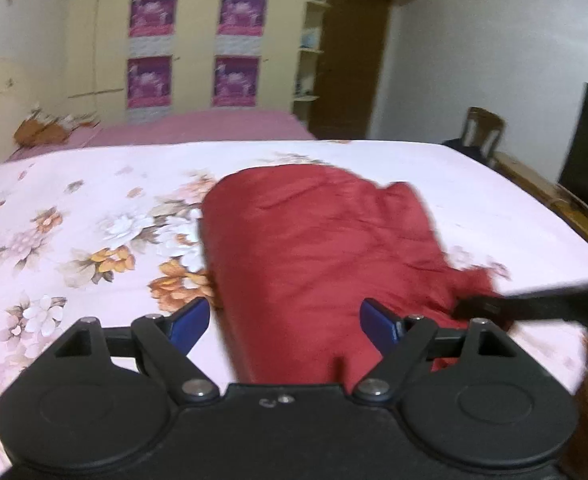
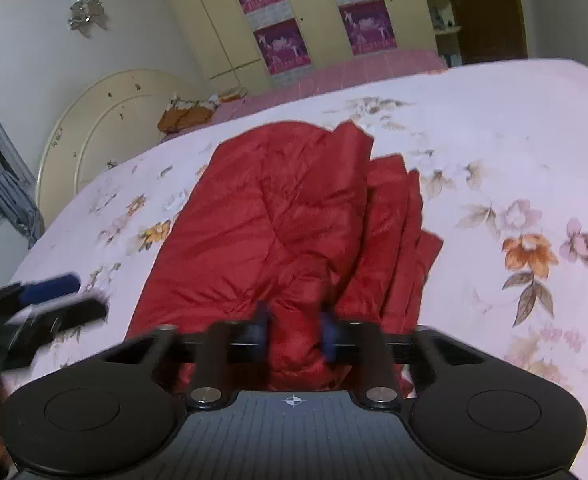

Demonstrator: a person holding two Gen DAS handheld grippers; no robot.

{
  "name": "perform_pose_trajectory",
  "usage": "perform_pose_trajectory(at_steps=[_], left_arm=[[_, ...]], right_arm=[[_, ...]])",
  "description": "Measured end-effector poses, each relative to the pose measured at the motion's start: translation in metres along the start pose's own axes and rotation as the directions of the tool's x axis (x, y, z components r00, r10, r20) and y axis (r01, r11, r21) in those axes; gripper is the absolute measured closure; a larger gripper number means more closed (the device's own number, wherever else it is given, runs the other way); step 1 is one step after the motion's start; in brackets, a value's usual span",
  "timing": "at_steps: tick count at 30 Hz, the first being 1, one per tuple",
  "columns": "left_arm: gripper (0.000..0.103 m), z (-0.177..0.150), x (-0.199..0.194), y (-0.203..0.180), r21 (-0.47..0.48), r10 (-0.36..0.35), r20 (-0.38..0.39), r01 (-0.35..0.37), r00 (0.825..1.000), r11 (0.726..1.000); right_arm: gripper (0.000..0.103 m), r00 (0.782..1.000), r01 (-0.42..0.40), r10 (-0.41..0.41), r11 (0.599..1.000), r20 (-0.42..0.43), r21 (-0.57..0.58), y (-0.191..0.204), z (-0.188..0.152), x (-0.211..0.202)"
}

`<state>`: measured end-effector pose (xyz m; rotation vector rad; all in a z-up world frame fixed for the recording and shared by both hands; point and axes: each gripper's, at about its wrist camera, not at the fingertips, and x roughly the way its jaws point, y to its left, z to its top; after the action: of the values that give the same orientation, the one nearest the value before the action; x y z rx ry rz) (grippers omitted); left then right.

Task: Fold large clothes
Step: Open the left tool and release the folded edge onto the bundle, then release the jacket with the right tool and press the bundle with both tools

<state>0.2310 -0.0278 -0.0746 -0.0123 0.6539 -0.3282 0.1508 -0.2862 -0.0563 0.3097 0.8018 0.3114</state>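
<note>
Red padded garment (image 2: 277,216) lies on the floral bed (image 2: 514,128), already doubled into a long bundle, layered edges stacked on its right; more folds likely remain. My right gripper (image 2: 296,330) pinches its near edge. My left gripper (image 1: 283,322) spread, nothing held, just over the near-left edge.

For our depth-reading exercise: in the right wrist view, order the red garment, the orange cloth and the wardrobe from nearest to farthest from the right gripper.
1. Red garment: between the right gripper's fingers, on the floral bed.
2. Orange cloth: upper left, by the headboard.
3. Wardrobe: at the top, against the far wall.
</note>
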Motion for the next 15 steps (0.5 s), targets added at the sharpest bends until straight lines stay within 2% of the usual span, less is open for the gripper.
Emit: perform_pose_trajectory(at_steps=[2, 5, 7, 10, 11, 15], left_arm=[[0.028, 0.007, 0.019, 0.001, 0.004, 0.010, 0.001, -0.010, 1.000, 1.000], [0.028, 0.012, 0.037, -0.004, 0.011, -0.009, 0.009, 0.009, 1.000, 1.000], [0.028, 0.010, 0.046, -0.011, 0.029, -0.022, 0.007, 0.022, 1.000, 0.999], [0.027, -0.001, 0.074, -0.020, 0.056, -0.046, -0.067, 0.049, 0.997, 0.997], [0.027, -0.004, 0.080, -0.022, 0.052, -0.046, -0.071, 0.050, 0.996, 0.997], [0.027, -0.011, 0.085, -0.028, 0.074, -0.027, -0.072, 0.032, 0.997, 0.997]], right_arm=[[0.094, 1.000, -0.015, 0.015, 1.000, 0.019, 0.000, 0.001, -0.002, -0.009], [0.095, 1.000, -0.007, 0.007, 1.000, 0.020, -0.003, -0.002, -0.009, -0.021], [0.095, 0.999, 0.026, -0.025, 0.999, -0.020, 0.020, -0.010, -0.018, -0.016], [0.095, 0.994, 0.085, -0.081, 0.995, -0.070, 0.058, -0.030, -0.033, 0.002], [0.095, 0.993, 0.100, -0.096, 0.994, -0.074, 0.053, -0.034, -0.036, 0.007], [0.094, 0.990, 0.101, -0.093, 0.992, -0.103, 0.076, -0.047, -0.039, 0.012]])
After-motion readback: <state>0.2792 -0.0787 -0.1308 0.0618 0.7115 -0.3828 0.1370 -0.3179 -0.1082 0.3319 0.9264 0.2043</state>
